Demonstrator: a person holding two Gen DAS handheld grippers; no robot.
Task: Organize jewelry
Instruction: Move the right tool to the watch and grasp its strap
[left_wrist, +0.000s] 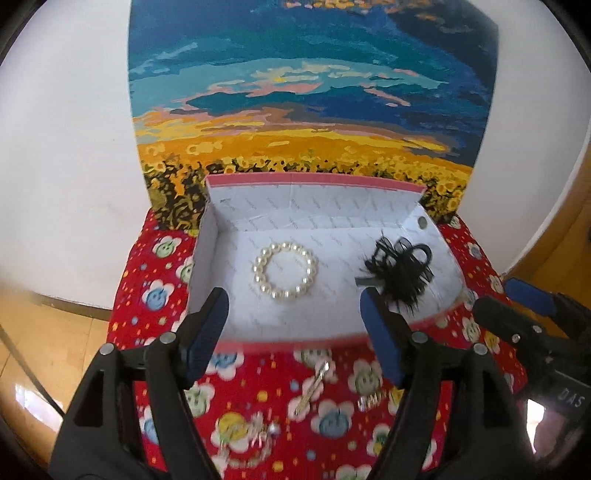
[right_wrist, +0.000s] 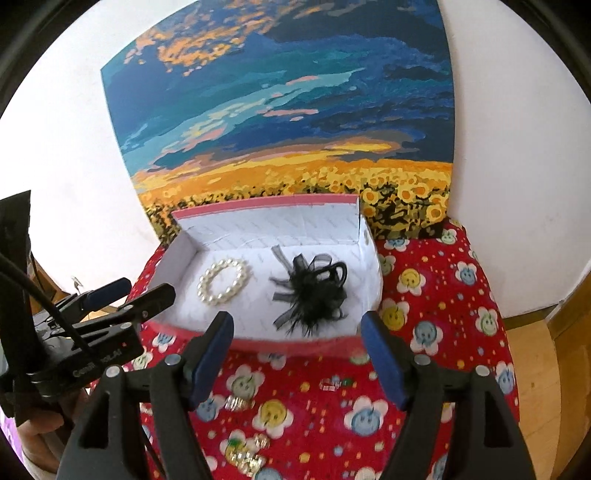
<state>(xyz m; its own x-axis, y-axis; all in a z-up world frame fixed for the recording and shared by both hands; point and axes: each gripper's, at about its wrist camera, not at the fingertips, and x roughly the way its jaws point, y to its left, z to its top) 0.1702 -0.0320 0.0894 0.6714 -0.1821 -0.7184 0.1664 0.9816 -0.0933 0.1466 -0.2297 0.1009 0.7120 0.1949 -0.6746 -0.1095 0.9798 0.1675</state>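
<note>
I can't make out the small trinkets near me on the cloth; they're blurred.

A sunflower-field painting leans on the white wall above wooden floor.

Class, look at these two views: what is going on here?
A person holds two grippers over a red flowered cloth. The left gripper and right gripper both have open, empty jaws. A pearl bracelet and a black feathered hair clip already lie in the white box. Small shiny pieces, including a silver hairpin, still wait on the cloth.
</note>
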